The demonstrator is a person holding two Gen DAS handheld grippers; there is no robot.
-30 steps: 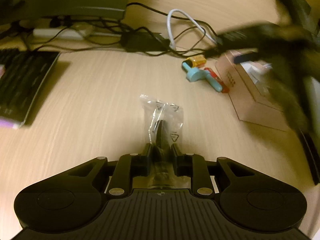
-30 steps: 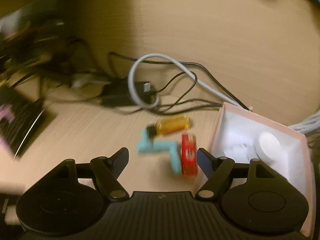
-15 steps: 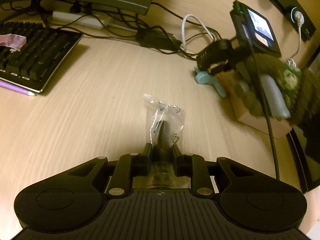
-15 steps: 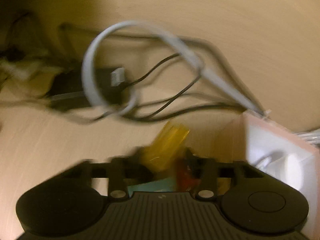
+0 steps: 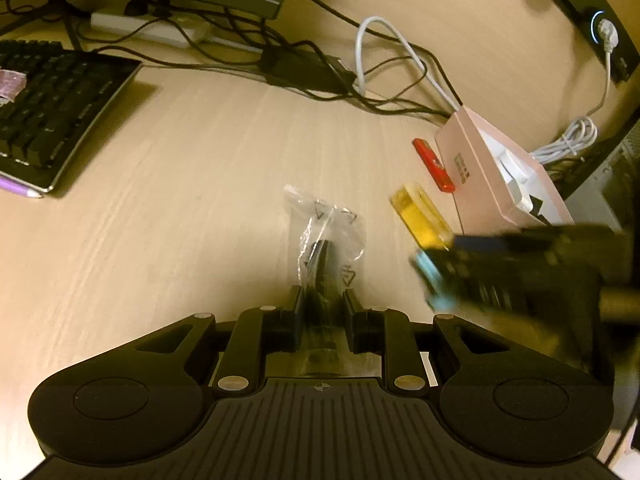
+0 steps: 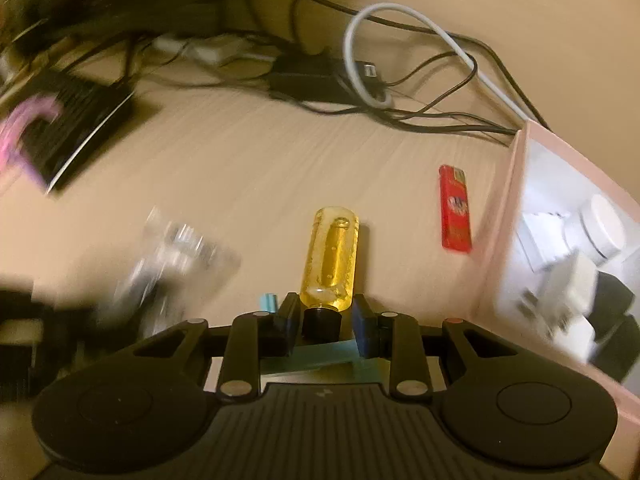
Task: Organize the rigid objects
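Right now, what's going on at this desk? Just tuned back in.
Both grippers are loaded. The left gripper has its fingers shut on a clear plastic bag with a small dark part inside. The right gripper is shut on the black cap end of a yellow bottle, with a teal tool caught beneath the fingers. A red lighter lies on the desk beside the pink box, which already holds white and black items. Neither held thing is in the box yet.

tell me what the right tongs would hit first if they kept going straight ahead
Probably the cables at the desk's back edge. The right tongs hold a yellow bottle whose tip leads, and the bare desk lies ahead before them; depth is unclear.
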